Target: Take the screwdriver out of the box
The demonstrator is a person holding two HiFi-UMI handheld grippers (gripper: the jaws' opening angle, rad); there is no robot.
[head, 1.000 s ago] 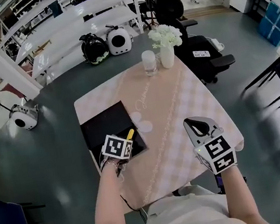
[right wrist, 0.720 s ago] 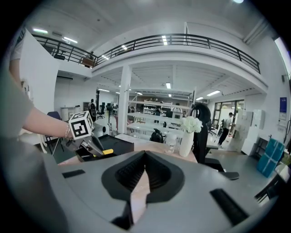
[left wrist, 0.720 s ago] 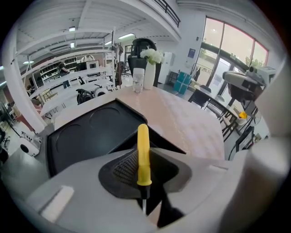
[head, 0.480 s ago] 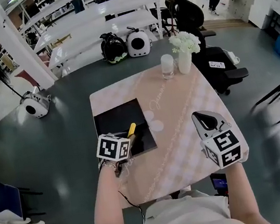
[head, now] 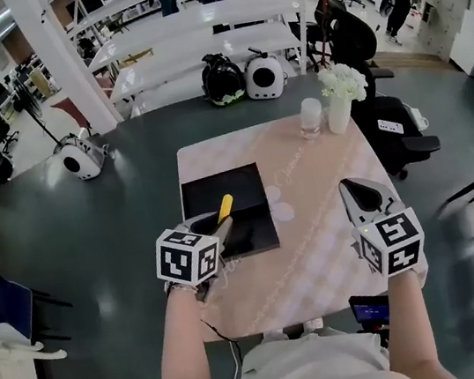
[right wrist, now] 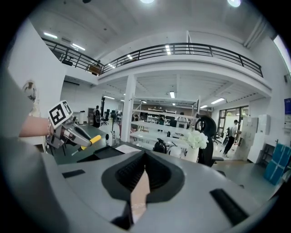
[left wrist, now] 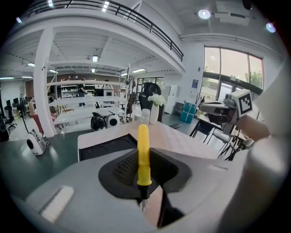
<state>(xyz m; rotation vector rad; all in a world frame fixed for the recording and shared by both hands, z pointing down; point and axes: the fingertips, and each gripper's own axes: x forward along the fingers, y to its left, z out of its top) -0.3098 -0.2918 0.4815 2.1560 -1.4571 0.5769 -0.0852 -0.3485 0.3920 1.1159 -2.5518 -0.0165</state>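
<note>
The left gripper (head: 217, 226) has its jaws closed down narrow on the screwdriver (head: 223, 205). The pads pinch the lower part of the yellow handle, the handle's rounded end pokes out past the tips, and the dark collar and metal shaft point back toward the gripper body. The tool hangs in the air over the near edge of the box (head: 219, 189), apparently clear of it.

The step in hand looks like carrying the screwdriver away from the box. The grip sits low on a smooth round handle, so the squeeze should stay firm and the wrist steady to stop the tool swivelling between the pads. It should travel high enough to pass the box wall before swinging toward bare table (head: 314, 225) — the near right part offers room.

The right gripper (head: 359, 189) hovers over the table's right edge with its jaws together and nothing between them.

The black box lies by the table's left edge; its inside reads as flat dark, and I cannot tell whether anything else is in it. At the far right corner a white vase (head: 338, 116) holds white flowers (head: 342, 83), with a glass (head: 309, 116) just beside it — contents unclear.
</note>
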